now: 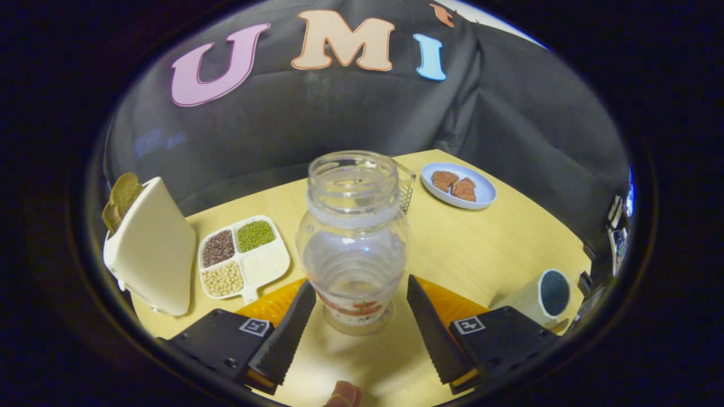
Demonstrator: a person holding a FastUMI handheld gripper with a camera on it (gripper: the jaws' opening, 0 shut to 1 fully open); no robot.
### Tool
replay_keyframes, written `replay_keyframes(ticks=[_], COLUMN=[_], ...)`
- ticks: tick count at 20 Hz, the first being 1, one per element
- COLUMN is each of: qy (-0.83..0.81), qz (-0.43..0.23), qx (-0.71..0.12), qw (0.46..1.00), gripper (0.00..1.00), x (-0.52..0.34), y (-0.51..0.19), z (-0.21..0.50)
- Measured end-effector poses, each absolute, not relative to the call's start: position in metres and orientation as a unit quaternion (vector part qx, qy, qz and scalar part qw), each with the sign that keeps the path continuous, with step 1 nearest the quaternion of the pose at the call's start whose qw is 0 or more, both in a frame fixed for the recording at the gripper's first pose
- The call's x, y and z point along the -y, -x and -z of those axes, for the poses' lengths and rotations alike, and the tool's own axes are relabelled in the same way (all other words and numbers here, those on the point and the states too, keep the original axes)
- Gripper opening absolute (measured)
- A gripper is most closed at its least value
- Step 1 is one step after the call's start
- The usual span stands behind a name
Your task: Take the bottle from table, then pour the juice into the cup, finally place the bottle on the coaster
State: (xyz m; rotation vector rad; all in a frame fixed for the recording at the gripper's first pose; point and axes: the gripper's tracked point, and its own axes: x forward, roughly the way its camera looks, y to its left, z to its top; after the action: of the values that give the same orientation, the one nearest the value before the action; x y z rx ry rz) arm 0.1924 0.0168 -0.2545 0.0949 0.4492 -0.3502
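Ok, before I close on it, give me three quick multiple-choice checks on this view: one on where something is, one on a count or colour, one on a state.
1. Where is the bottle?
A. lying beside the toaster
B. upright between the gripper's fingers
C. on the blue plate

2. How many compartments does the white divided tray have?
A. two
B. six
C. four

3. What are the gripper fingers doing?
A. open, either side of the bottle
B. clamped on the cup
C. shut with nothing held

Answers: 1 B, it stands on the table with a finger on each side. 2 C, four sections show, holding different grains. 3 A, a gap shows between each finger and the bottle's base.
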Motion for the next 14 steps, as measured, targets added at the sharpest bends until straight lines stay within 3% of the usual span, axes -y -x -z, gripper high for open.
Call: replay_keyframes(ticks=[7,14], qy=[-0.064,0.030], qz=[0.105,0.030], qx=[-0.219,-0.143], qw=[0.968,0.989], gripper=[1.00,1.00], x=[-0.039,-0.011], y=[-0.123,-0.074], z=[0.203,0.103])
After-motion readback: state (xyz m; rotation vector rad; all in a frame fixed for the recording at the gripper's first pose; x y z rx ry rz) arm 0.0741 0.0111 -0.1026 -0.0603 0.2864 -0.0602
